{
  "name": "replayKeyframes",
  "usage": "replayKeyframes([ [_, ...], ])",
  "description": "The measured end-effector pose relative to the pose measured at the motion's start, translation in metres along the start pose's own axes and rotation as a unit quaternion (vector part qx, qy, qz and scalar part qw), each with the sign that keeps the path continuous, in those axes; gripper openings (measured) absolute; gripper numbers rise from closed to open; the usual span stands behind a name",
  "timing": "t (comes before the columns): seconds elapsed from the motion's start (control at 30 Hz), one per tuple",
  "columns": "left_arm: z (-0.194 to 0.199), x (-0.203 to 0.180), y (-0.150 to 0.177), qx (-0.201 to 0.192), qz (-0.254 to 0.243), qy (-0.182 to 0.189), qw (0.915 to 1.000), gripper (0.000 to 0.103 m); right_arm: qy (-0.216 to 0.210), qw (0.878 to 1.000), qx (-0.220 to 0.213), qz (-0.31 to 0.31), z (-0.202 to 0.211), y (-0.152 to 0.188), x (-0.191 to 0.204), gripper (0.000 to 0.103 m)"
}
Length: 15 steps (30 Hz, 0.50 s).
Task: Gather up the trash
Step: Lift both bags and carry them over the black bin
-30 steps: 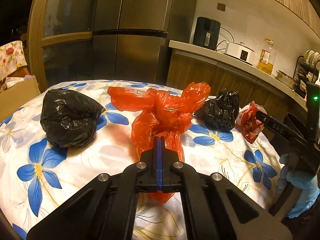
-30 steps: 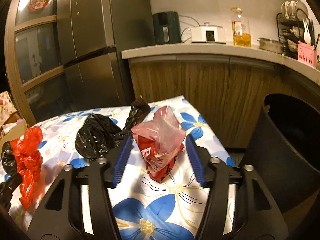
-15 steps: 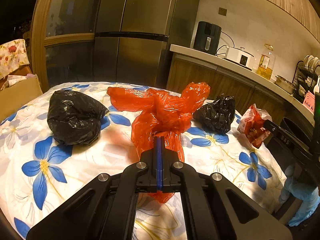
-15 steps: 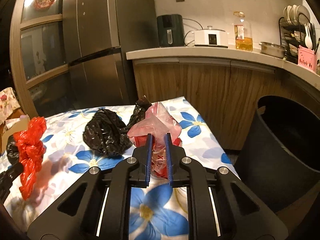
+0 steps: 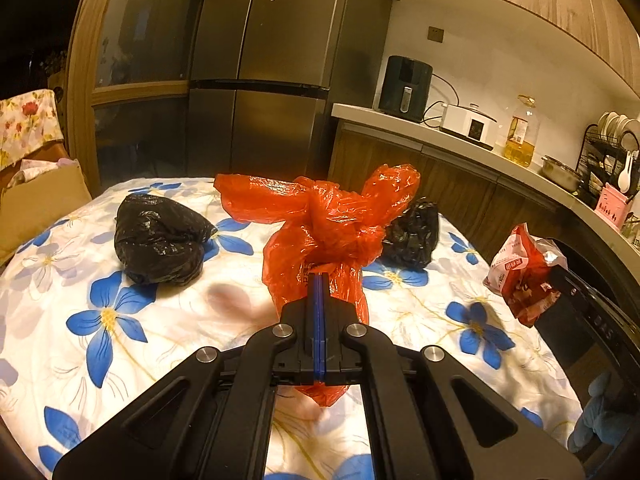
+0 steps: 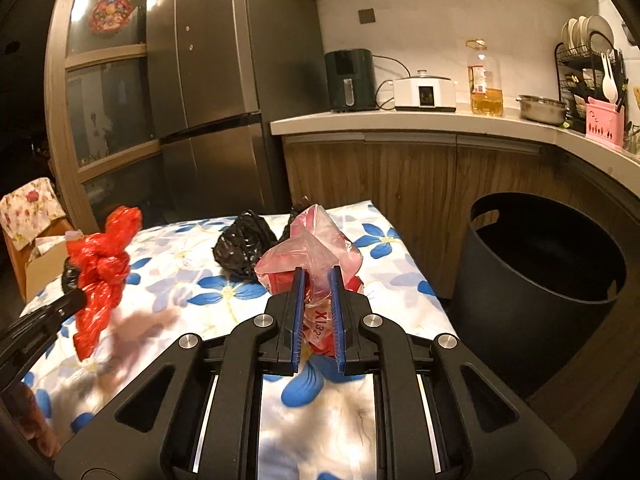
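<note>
Between the right tongs (image 6: 317, 276), a pinched pink snack bag (image 6: 310, 248).

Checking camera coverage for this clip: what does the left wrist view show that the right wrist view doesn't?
Left wrist only: the big black plastic bag in full, and a blue-gloved hand.
Right wrist only: the black round bin's open mouth.
Both: the knotted red plastic bag pinched in the left gripper, the clear pink snack bag clamped in the right gripper, and the flowered tablecloth.
</note>
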<state>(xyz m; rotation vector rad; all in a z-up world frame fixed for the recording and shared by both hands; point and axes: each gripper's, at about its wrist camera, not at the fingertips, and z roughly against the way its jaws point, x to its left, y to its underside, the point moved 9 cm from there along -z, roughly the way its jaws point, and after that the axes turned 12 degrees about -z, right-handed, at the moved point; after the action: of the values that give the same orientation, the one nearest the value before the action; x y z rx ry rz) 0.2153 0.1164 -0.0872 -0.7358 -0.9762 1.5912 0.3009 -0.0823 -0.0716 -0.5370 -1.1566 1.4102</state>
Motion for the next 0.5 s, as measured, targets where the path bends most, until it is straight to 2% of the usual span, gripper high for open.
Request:
replayKeyframes([
  [0.5,0.028,-0.064,-0.022,-0.028,-0.037,0.042,0.998,0.0,0.008,0.999,-0.039,-0.011,0.065,-0.015,-0.033,0.012],
])
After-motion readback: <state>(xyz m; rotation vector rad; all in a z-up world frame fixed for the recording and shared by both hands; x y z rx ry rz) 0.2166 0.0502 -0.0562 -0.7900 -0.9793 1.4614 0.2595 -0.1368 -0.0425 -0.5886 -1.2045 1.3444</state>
